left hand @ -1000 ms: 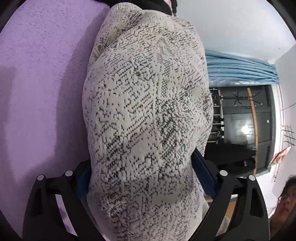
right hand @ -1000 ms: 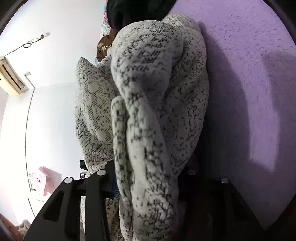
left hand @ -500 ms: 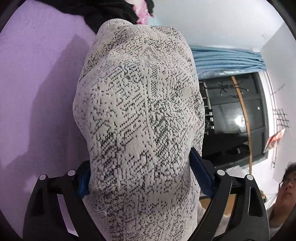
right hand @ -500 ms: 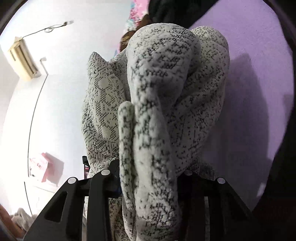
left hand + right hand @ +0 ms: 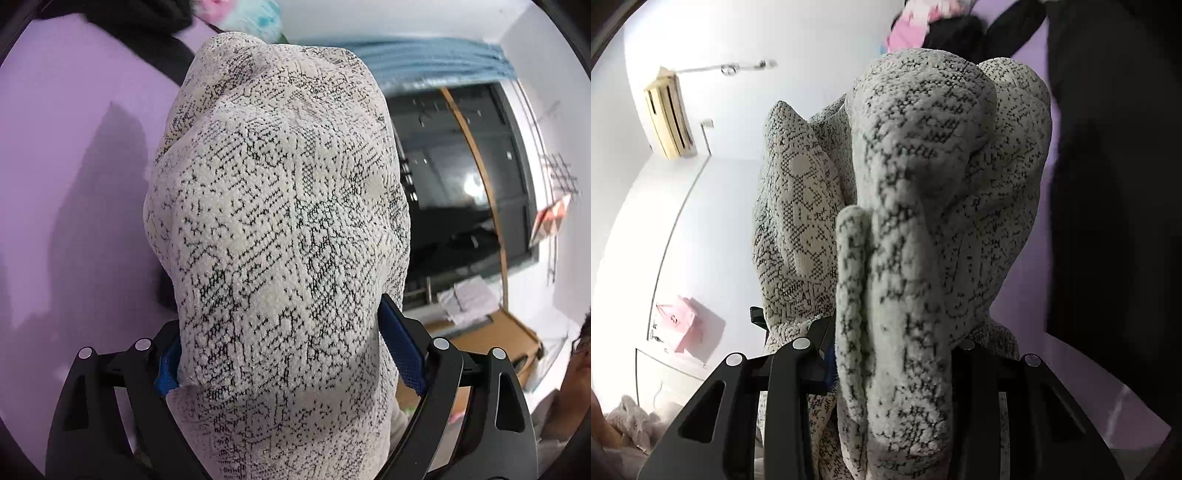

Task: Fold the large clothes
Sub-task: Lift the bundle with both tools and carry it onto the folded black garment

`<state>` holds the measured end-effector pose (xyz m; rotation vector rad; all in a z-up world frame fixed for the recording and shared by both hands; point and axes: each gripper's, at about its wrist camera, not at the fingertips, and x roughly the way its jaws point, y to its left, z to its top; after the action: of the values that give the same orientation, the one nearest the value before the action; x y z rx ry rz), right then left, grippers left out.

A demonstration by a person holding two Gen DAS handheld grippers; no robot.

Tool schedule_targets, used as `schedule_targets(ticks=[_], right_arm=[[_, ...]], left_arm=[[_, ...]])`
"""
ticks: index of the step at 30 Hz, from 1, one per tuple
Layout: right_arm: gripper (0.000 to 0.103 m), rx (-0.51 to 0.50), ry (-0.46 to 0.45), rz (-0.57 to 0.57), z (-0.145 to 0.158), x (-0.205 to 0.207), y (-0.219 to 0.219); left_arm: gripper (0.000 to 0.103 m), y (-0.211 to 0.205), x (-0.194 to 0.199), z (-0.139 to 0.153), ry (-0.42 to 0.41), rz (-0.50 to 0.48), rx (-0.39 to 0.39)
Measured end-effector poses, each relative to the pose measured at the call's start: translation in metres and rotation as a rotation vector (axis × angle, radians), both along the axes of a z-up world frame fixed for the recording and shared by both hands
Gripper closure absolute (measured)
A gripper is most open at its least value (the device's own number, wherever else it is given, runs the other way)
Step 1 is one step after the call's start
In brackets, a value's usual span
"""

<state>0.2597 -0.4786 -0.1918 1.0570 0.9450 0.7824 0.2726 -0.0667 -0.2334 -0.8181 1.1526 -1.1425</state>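
A thick white knit garment with a black speckled pattern (image 5: 280, 229) fills the left wrist view. My left gripper (image 5: 284, 354) is shut on a wide bunch of it, blue pads at each side. In the right wrist view the same garment (image 5: 923, 229) hangs in bunched folds, and my right gripper (image 5: 890, 354) is shut on it. Both hold it lifted off the purple surface (image 5: 66, 184). The fingertips are hidden by the cloth.
Dark clothes (image 5: 122, 22) and pink items (image 5: 912, 29) lie at the far end of the purple surface (image 5: 1034, 295). A black garment (image 5: 1108, 184) hangs at the right. A person's face (image 5: 580, 354) is at the lower right edge. A window with a blue curtain (image 5: 436, 62) lies beyond.
Both grippers have lifted and tilted with the garment. More of the room, window and far clothes pile shows, and less of the purple surface.
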Motion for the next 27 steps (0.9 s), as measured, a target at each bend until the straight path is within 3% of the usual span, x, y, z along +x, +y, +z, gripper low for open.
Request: schedule_targets(ticks=[6, 13, 20, 24, 27], right_arm=[[0.066, -0.028, -0.027, -0.116, 0.011, -0.013, -0.075], [0.066, -0.010, -0.027, -0.224, 0.002, -0.002, -0.134], [0.066, 0.046, 0.023, -0.288, -0.061, 0.021, -0.143], [0.067, 0.147, 0.096, -0.335, -0.124, 0.042, -0.151], [0.067, 0.212, 0.113, -0.350, -0.151, 0.041, -0.152]], left_arm=[[0.018, -0.079, 0.030, 0.011, -0.019, -0.094, -0.011], [0.018, -0.149, 0.080, 0.009, -0.025, -0.164, -0.014], [0.018, -0.193, 0.119, -0.029, 0.010, -0.176, 0.054], [0.020, -0.195, 0.141, -0.080, 0.109, -0.145, 0.106], [0.021, -0.195, 0.148, -0.106, 0.154, -0.135, 0.117]])
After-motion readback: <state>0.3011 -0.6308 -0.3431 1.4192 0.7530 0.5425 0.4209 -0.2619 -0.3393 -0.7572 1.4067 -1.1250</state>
